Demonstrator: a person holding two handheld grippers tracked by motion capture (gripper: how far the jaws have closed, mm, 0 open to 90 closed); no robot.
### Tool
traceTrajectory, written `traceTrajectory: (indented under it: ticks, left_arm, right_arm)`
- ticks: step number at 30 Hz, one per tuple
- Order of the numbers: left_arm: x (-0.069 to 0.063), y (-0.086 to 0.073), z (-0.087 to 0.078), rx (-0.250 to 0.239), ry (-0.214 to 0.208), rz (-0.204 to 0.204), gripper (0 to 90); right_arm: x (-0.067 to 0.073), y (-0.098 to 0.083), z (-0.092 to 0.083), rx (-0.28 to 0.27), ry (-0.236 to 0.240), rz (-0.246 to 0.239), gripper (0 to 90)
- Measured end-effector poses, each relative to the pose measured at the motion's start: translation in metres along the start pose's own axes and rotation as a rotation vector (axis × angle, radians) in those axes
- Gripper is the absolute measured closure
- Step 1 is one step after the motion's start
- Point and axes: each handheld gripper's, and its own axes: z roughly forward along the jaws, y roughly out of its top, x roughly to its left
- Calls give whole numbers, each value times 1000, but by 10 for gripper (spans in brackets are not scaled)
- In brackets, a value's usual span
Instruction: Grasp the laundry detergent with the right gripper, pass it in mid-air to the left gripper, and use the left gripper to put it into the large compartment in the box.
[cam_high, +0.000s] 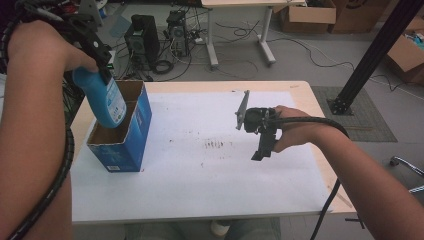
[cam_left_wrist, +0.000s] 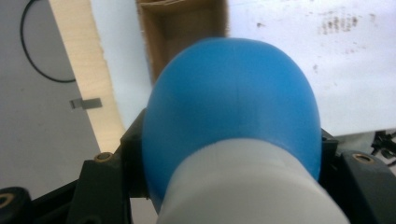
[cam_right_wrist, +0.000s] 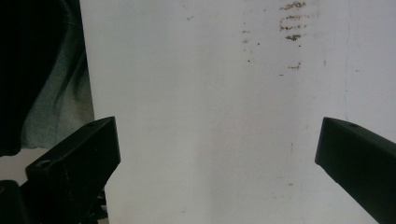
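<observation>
My left gripper (cam_high: 104, 75) is shut on a blue bottle (cam_high: 106, 100) near its neck and holds it tilted, bottom down, over the open top of a blue cardboard box (cam_high: 125, 145). In the left gripper view the bottle (cam_left_wrist: 233, 102) with its white cap bulges between the black jaws, and the box's brown inside (cam_left_wrist: 182, 28) lies beyond it. The box stands at the left of the white sheet (cam_high: 200, 175). My right gripper (cam_high: 261, 150) hovers over the sheet right of centre, pointing down. Its jaws stand wide apart in the right gripper view (cam_right_wrist: 217, 140), with nothing between them.
A patch of brown specks (cam_high: 215, 144) marks the sheet's middle. The wooden table edge (cam_high: 210, 86) borders the sheet at the back. On the floor behind are computer towers (cam_high: 142, 40), cables and cardboard boxes (cam_high: 305, 15). A black metal post (cam_high: 372, 55) rises at the right.
</observation>
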Motion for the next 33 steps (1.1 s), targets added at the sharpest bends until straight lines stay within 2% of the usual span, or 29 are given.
traceTrajectory:
  ticks: [4, 7, 8, 9, 13, 23, 31, 32, 33]
  left_arm:
    - [8, 4, 19, 7, 17, -20, 384]
    - [11, 5, 25, 6, 13, -22, 385]
    - [14, 7, 34, 15, 6, -32, 385]
    - [14, 7, 34, 15, 6, -32, 384]
    - [20, 11, 51, 30, 4, -42, 384]
    - [21, 17, 80, 29, 10, -43, 384]
    - [15, 22, 114, 39, 28, -34, 385]
    - [14, 23, 123, 44, 28, -37, 385]
    - [14, 23, 123, 44, 28, -37, 385]
  right_arm:
    - [-1, 1, 1, 7, 2, 3, 0]
    - [-1, 2, 2, 7, 4, 3, 0]
    - [-1, 3, 2, 7, 4, 2, 0]
    - [-1, 3, 2, 7, 4, 2, 0]
    - [-1, 3, 3, 8, 6, 7, 0]
    - [-2, 1, 4, 8, 10, 11, 0]
    - [-2, 0, 7, 10, 18, 9, 0]
    - [-2, 0, 7, 14, 19, 8, 0]
    - [-2, 0, 7, 14, 19, 8, 0]
